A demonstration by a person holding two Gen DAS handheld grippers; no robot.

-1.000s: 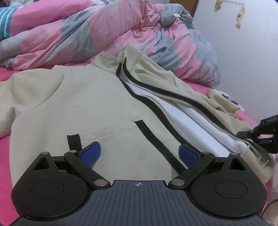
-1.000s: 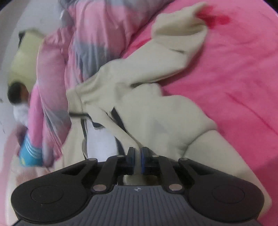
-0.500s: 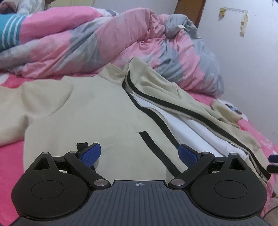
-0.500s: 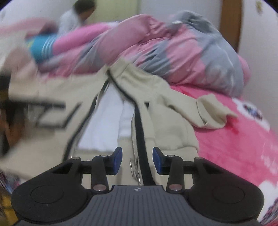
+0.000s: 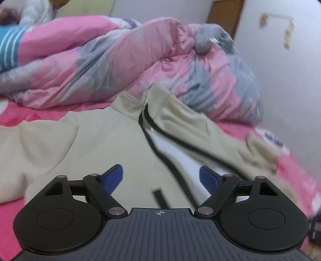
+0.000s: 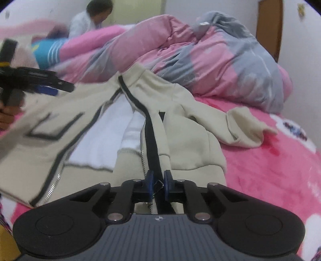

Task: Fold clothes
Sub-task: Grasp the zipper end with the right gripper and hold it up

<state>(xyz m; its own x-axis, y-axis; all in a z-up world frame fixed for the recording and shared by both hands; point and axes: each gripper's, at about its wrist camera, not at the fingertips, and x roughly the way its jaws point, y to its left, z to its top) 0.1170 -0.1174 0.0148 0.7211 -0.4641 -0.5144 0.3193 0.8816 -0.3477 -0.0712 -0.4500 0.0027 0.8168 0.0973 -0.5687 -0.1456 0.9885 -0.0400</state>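
A beige zip jacket point(image 5: 104, 144) with black trim and white lining lies open on the pink bed sheet point(image 6: 270, 180). My left gripper point(image 5: 160, 170) hovers over its left front panel. Its jaws are closing, and the blue pads are apart and press on nothing. In the right wrist view this gripper point(image 6: 46, 86) shows at the left edge, above the cloth. My right gripper point(image 6: 158, 177) is shut on the black zipper edge point(image 6: 151, 140) of the jacket's right front panel near the hem. A crumpled sleeve point(image 6: 244, 128) lies to the right.
A bunched pink and grey quilt point(image 5: 140, 60) fills the bed behind the jacket. A person point(image 6: 90, 20) sits at the far back left. A white wall point(image 5: 291, 80) and a wooden door point(image 5: 224, 16) bound the right side.
My left gripper has risen off the jacket and its jaws have narrowed. My right gripper rolled upright, opened over the zipper edge, then shut on it.
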